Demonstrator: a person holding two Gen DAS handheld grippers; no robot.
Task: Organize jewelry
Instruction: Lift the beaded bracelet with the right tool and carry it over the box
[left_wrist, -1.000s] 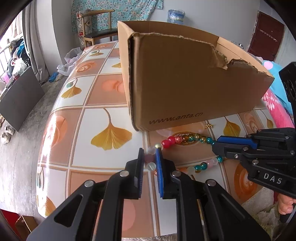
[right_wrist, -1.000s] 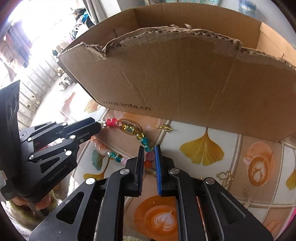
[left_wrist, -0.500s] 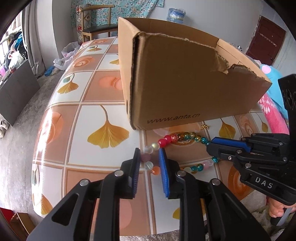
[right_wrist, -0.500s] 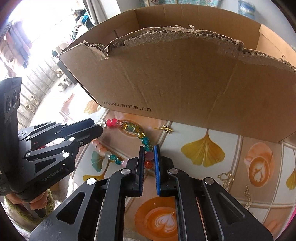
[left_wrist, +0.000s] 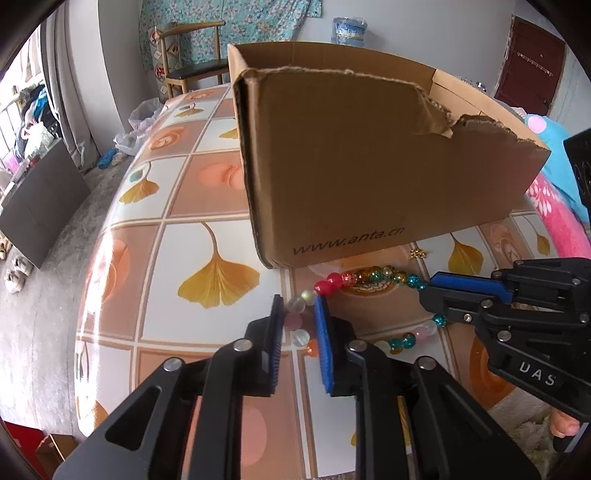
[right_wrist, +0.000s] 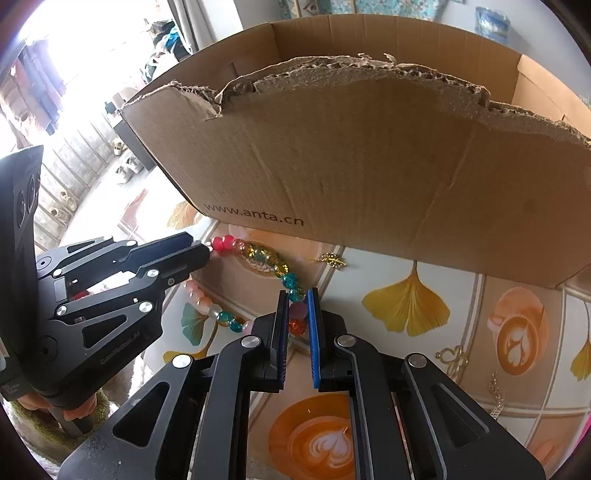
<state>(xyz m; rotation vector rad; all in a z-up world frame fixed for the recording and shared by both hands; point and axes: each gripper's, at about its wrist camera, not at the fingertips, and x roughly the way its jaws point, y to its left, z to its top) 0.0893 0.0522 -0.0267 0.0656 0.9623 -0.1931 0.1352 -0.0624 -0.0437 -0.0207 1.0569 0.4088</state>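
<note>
A bracelet of coloured beads (left_wrist: 369, 277) lies as a loop on the patterned tabletop, just in front of the cardboard box (left_wrist: 369, 166). My left gripper (left_wrist: 299, 310) is at the loop's left end; its jaws are closing, with pale and pink beads pinched between the pads. My right gripper (right_wrist: 297, 299) is shut on the pink and orange beads at the bracelet's (right_wrist: 258, 254) right end. In each wrist view the other gripper shows at the side: the right gripper (left_wrist: 430, 286), the left gripper (right_wrist: 195, 247). A hand shows under each.
The box (right_wrist: 369, 166) has a torn front wall and is open on top. A small gold leaf charm (right_wrist: 332, 259) lies by its base. A gold clasp piece (right_wrist: 452, 356) and a thin chain (right_wrist: 495, 395) lie on the table (right_wrist: 406, 306) to the right. A chair (left_wrist: 192, 48) stands behind.
The left jaws widened around the beads half a second ago and have narrowed again. The right gripper stays clamped on its beads, and the bracelet lies in the same spot.
</note>
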